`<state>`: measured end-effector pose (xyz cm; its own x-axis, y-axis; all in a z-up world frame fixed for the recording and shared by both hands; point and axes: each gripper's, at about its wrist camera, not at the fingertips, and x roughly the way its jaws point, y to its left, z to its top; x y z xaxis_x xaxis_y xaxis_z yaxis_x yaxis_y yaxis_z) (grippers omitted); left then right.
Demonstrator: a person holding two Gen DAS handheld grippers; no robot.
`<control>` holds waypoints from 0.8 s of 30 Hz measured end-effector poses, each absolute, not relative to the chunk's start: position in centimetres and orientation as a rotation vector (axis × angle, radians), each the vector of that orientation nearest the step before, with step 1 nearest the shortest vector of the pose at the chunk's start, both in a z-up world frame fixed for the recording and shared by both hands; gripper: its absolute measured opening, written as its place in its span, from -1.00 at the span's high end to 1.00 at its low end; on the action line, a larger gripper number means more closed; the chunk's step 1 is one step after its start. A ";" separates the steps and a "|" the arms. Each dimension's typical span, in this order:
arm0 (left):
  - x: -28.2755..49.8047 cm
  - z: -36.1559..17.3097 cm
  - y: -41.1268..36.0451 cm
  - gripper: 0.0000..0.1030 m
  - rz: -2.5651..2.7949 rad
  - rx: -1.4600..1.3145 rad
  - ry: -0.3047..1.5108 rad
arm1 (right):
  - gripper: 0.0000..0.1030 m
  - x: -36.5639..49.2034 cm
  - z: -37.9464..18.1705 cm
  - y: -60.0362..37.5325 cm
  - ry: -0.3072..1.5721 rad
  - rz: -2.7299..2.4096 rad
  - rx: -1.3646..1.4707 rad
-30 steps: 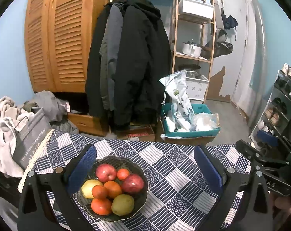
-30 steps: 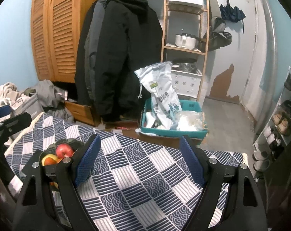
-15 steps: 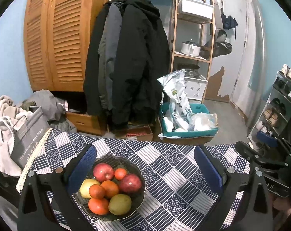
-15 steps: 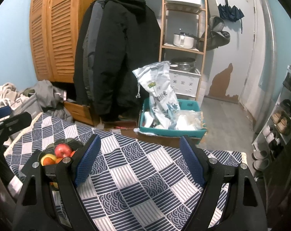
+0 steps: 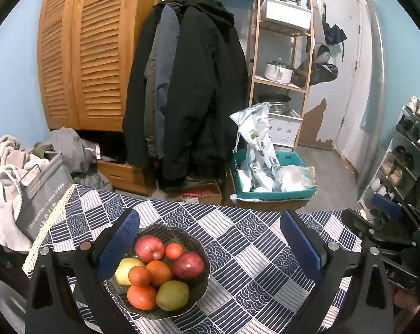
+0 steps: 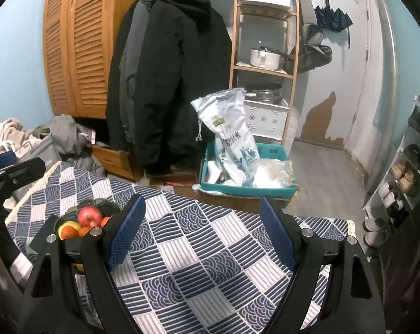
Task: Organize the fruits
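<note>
A dark glass bowl [image 5: 182, 235] sits on the blue-and-white patterned tablecloth [image 5: 237, 250], at the table's left. It holds two red apples [image 5: 149, 248], several oranges [image 5: 158, 272] and two yellow-green pears [image 5: 172, 295]. My left gripper [image 5: 210, 239] is open and empty, its left finger beside the bowl's left rim. My right gripper [image 6: 201, 222] is open and empty over the middle of the table. In the right wrist view the bowl [image 6: 104, 204] shows at far left, partly hidden behind the left finger.
Beyond the table's far edge stand a teal crate [image 5: 274, 192] with bags, hanging black coats [image 5: 193, 97], a wooden shelf [image 5: 282, 55] and a louvred wardrobe [image 5: 84, 55]. Clothes and a grey bag [image 5: 43, 189] lie at left. A shoe rack [image 5: 404, 153] stands at right.
Both views have shifted slightly; the bowl sits a little lower and more left in the left wrist view. Both grippers stay open and empty.
</note>
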<state>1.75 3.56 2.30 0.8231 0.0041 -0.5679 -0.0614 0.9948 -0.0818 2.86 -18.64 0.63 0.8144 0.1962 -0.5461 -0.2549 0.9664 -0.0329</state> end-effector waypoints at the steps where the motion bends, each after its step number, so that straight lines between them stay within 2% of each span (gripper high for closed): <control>1: 1.7 2.3 3.6 -0.98 0.037 -0.098 0.603 | -0.61 2.8 0.6 -18.7 0.570 0.240 -0.107; 24: 2.2 2.0 3.5 -0.98 0.061 -0.108 0.656 | -0.61 2.8 0.6 -18.8 0.571 0.239 -0.107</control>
<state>2.21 3.46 2.03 0.7907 0.0226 -0.6118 -0.0910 0.9926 -0.0809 2.83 -18.79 0.64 0.8146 0.1941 -0.5465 -0.2531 0.9669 -0.0338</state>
